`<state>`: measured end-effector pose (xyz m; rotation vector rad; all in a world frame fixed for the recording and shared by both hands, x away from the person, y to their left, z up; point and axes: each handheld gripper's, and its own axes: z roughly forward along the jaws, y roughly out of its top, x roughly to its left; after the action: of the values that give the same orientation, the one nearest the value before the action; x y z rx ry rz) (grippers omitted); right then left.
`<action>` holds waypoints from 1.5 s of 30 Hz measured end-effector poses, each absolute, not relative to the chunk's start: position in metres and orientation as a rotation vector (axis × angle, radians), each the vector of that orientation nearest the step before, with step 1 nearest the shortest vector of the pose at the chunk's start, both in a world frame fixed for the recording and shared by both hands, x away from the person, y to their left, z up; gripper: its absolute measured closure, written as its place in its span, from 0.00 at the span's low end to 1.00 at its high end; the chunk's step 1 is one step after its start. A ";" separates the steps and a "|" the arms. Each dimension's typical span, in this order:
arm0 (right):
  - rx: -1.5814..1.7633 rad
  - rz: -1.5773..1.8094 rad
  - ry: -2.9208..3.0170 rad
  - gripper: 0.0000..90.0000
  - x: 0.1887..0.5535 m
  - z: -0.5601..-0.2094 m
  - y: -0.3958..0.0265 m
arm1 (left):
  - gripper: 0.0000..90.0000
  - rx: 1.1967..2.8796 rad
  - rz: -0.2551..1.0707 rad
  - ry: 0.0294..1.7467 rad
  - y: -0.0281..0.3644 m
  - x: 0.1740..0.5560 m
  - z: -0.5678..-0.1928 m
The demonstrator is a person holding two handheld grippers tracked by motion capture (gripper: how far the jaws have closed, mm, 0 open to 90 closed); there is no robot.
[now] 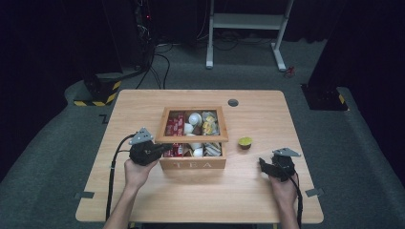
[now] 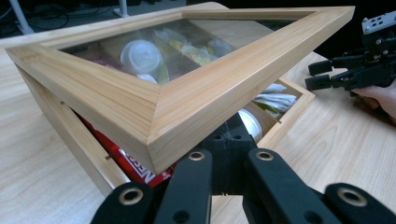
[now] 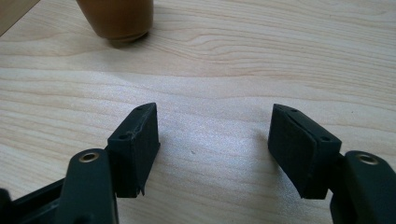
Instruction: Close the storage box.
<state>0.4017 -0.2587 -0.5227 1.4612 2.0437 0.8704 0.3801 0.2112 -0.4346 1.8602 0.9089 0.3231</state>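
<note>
Nearest us, two forearms come in from the near edge of the tabletop (image 1: 143, 200), each hand holding a claw. At left, our left claw (image 1: 165, 149) is closed, its jaws pushed under the near left corner of the lid (image 2: 159, 107), which is propped up and tilted above the tea box (image 1: 193, 164). Through the lid's glass pane we see white cups and packets; red packets show beneath the raised corner. Right of the box, a small brown cup (image 1: 245, 142) with a yellow top stands alone on the bare wood. Farther right, our right claw (image 3: 212, 149) hovers low over the tabletop, jaws open and empty, near the cup but apart from it.
</note>
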 end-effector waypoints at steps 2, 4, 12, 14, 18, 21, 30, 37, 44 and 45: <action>1.461 0.870 2.044 0.37 0.402 -0.523 -0.259 | 1.00 1.862 0.322 0.909 0.211 0.380 -0.436; 1.463 0.871 2.043 0.37 0.402 -0.523 -0.259 | 1.00 1.861 0.315 0.917 0.211 0.379 -0.439; 1.457 0.869 2.045 0.37 0.402 -0.523 -0.259 | 1.00 1.852 0.294 0.926 0.211 0.377 -0.444; 1.457 0.869 2.045 0.37 0.402 -0.523 -0.259 | 1.00 1.851 0.292 0.926 0.212 0.376 -0.446; 1.457 0.868 2.045 0.37 0.402 -0.523 -0.259 | 1.00 1.849 0.287 0.930 0.211 0.376 -0.449; 1.457 0.868 2.045 0.37 0.402 -0.523 -0.259 | 1.00 1.858 0.276 0.940 0.211 0.375 -0.453; 1.456 0.868 2.045 0.37 0.401 -0.523 -0.259 | 1.00 1.860 0.268 0.942 0.212 0.374 -0.458; 1.456 0.868 2.045 0.37 0.401 -0.523 -0.259 | 1.00 1.860 0.249 0.946 0.212 0.374 -0.463; 1.456 0.867 2.044 0.37 0.401 -0.523 -0.259 | 1.00 1.864 0.230 0.957 0.213 0.372 -0.467; 1.456 0.867 2.044 0.37 0.401 -0.523 -0.259 | 1.00 1.869 0.232 0.952 0.213 0.371 -0.468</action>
<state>0.4013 -0.2588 -0.5228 1.4561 2.0438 0.8670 0.3714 0.2130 -0.4680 1.8689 0.9523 0.2316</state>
